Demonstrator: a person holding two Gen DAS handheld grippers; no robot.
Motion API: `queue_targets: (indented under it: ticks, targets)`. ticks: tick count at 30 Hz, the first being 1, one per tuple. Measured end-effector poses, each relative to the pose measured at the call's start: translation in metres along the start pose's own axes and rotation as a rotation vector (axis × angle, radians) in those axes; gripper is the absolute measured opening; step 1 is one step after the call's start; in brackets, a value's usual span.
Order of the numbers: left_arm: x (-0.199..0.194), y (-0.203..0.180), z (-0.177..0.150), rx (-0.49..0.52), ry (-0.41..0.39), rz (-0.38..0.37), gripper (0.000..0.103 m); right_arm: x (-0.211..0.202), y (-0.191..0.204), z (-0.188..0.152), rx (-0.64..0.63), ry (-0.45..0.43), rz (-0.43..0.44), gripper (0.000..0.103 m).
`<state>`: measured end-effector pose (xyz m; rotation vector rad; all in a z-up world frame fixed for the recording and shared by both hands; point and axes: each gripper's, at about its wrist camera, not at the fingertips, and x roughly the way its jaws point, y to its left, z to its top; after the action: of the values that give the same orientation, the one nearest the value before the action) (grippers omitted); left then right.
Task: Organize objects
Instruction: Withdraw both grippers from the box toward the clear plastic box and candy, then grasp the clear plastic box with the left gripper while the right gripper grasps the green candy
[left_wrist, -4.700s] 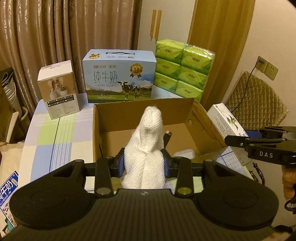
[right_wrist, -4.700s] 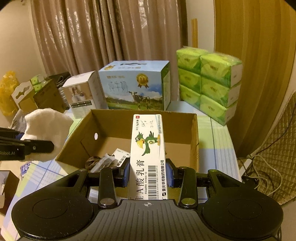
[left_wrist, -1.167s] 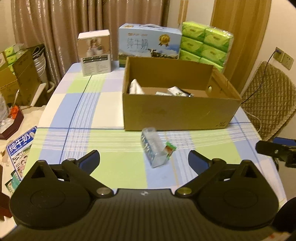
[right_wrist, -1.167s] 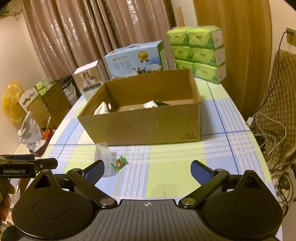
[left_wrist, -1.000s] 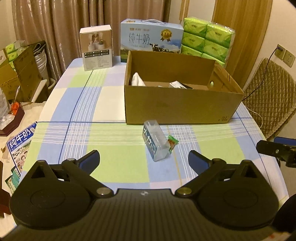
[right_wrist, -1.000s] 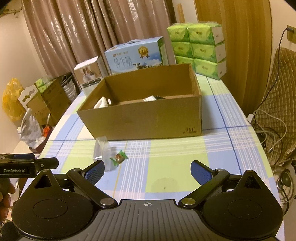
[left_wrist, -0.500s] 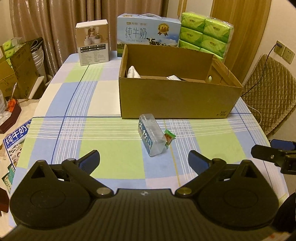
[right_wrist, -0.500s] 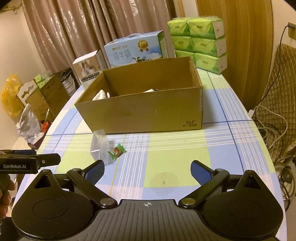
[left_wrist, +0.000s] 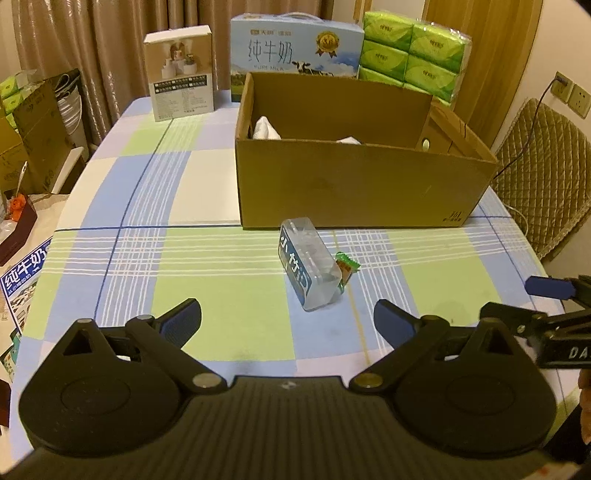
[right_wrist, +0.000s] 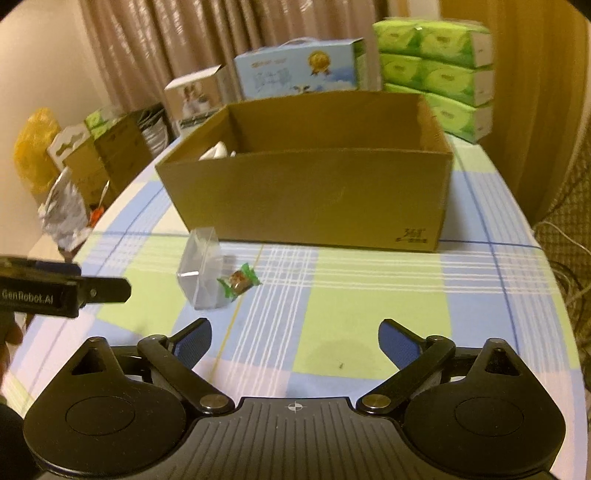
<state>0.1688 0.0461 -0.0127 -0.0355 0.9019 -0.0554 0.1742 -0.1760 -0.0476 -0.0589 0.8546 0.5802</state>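
Clear plastic box (left_wrist: 308, 267) lying on checked tablecloth (left_wrist: 221, 288), just near of cardboard box (left_wrist: 354, 184), green-wrapped candy (left_wrist: 345, 267) touching its right side. Left gripper (left_wrist: 288, 317) spread wide, empty. Right gripper (right_wrist: 294, 338) wide, empty, jaws just narrowed slightly. Milk carton (left_wrist: 295, 48), tissue packs (left_wrist: 413, 51) far behind. Left view only: white cloth (left_wrist: 266, 129) clearly inside cardboard box.

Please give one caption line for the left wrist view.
Open left gripper faces a clear plastic box before the cardboard box.
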Motion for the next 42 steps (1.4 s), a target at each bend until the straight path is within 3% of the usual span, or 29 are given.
queue_targets:
  ticks: [4, 9, 19, 24, 30, 37, 40, 42]
  targets:
    - [0.020, -0.002, 0.003, 0.011, 0.014, -0.017, 0.090, 0.023, -0.003, 0.000, -0.037, 0.028, 0.004, 0.084]
    - [0.048, -0.008, 0.008, 0.017, 0.025, -0.051, 0.078, 0.047, -0.013, 0.001, -0.057, 0.052, 0.013, 0.063]
    - [0.107, -0.016, 0.020, 0.060, 0.047, -0.073, 0.051, 0.077, -0.014, 0.007, -0.106, 0.064, 0.060, 0.061]
    - [0.114, -0.010, 0.016, 0.099, 0.067, -0.036, 0.026, 0.091, 0.000, 0.013, -0.181, 0.046, 0.111, 0.061]
    - [0.101, 0.013, 0.006, 0.129, 0.055, 0.000, 0.026, 0.113, 0.018, 0.017, -0.281, 0.030, 0.167, 0.061]
    - [0.098, 0.027, -0.001, 0.105, 0.030, 0.008, 0.026, 0.146, 0.039, 0.020, -0.411, 0.036, 0.167, 0.061]
    - [0.101, 0.028, 0.000, 0.110, 0.025, 0.004, 0.026, 0.156, 0.042, 0.020, -0.416, 0.049, 0.173, 0.050]
    - [0.101, 0.029, 0.000, 0.112, 0.020, 0.002, 0.026, 0.155, 0.044, 0.021, -0.417, 0.049, 0.175, 0.035]
